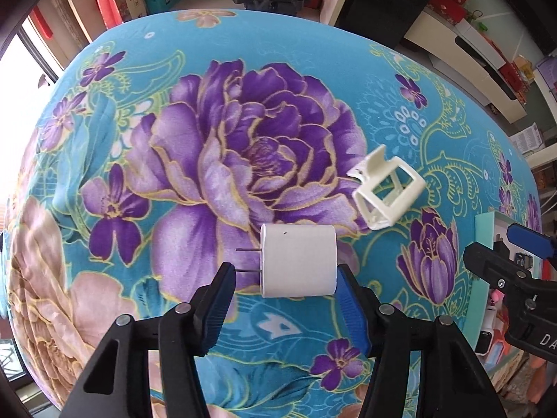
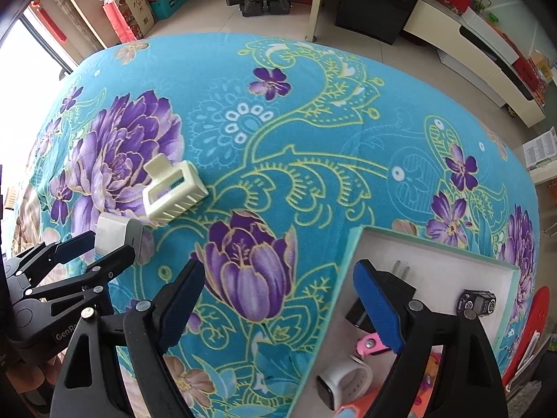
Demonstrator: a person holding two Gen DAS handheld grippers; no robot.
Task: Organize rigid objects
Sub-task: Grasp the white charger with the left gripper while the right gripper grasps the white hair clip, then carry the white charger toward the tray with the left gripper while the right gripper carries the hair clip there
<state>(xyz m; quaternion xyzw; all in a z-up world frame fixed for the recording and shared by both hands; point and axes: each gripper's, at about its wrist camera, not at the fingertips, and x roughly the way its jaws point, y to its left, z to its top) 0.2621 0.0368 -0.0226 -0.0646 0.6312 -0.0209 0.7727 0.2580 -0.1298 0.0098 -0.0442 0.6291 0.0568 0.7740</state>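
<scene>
Pale tiled floor point(image 2: 222, 17) beyond the far edge of the flowered teal cloth point(image 2: 313, 160). Bright daylight enters through a window point(image 2: 17, 45) at far left. A low white cabinet point(image 2: 463, 48) runs along the right wall; a dark cabinet point(image 2: 376, 0) stands beside it at far right.

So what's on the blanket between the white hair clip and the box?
Nothing but bare flowered blanket lies between the hair clip and the box, in the right wrist view.
</scene>
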